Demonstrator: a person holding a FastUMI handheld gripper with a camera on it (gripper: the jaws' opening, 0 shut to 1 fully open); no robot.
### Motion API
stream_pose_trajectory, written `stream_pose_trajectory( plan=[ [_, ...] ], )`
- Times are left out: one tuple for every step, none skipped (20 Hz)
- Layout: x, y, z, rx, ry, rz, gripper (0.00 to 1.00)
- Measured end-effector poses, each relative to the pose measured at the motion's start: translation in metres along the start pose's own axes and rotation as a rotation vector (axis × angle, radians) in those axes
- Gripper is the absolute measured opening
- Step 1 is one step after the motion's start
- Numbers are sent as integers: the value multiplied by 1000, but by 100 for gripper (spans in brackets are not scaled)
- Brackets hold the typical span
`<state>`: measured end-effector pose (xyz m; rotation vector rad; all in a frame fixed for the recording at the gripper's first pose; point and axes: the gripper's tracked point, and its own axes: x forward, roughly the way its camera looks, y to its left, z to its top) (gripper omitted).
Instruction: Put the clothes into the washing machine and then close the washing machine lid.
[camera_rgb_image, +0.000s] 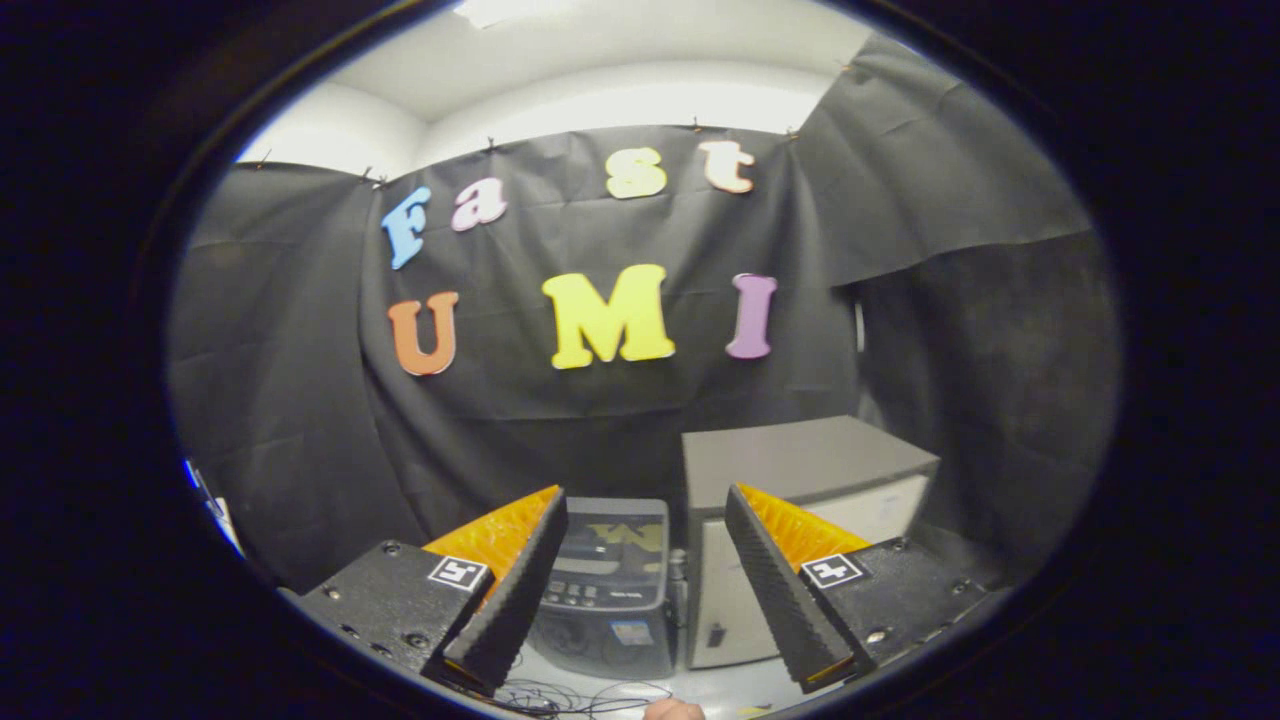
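Washing machine, small dark-grey top-loader with a glossy lid (608, 585), stands upright on the pale surface (720, 688), just ahead of the gripper and framed between its two fingers. Lid lies flat and shut, so the drum and anything in it can't be seen. Control panel with a row of small buttons faces the gripper; long axis vertical. Lid surface reflects yellow from the wall behind.

Just beside it, touching or nearly so, stands a taller boxy grey cabinet with a lighter front panel (800, 500), partly behind one finger.

Thin dark cables (560, 697) lie tangled on the pale surface in front of the machine, with part of a hand (672, 710) near them.

Gripper (645, 530): black ribbed fingers with orange backing (520, 580) spread wide apart, nothing between the pads, no contact with anything.

Black cloth wall (300, 400) hangs behind everything.
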<state>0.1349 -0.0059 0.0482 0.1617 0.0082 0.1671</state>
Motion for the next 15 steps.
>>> stream_pose_trajectory(
  plan=[
    [-18,-18,4,2,-11,-29,99],
    [-34,-33,8,4,-19,-54,99],
    [-51,-46,10,4,-32,-75,99],
    [-66,-57,12,0,-43,-92,99],
    [-79,-67,12,-8,-53,-105,99],
    [-93,-76,12,-17,-62,-113,99],
    [-106,-81,11,-26,-68,-115,99],
    [-115,-84,10,-34,-73,-104,99],
    [-126,-88,9,-51,-79,-90,99],
    [-133,-94,8,-71,-80,-81,99],
    [-141,-95,6,-82,-77,-62,99],
    [-147,-93,3,-84,-70,-35,99],
    [-152,-91,0,-84,-62,-13,99],
    [-157,-91,-3,-83,-57,8,99],
    [-161,-89,-5,-80,-53,25,99]
  ],
)
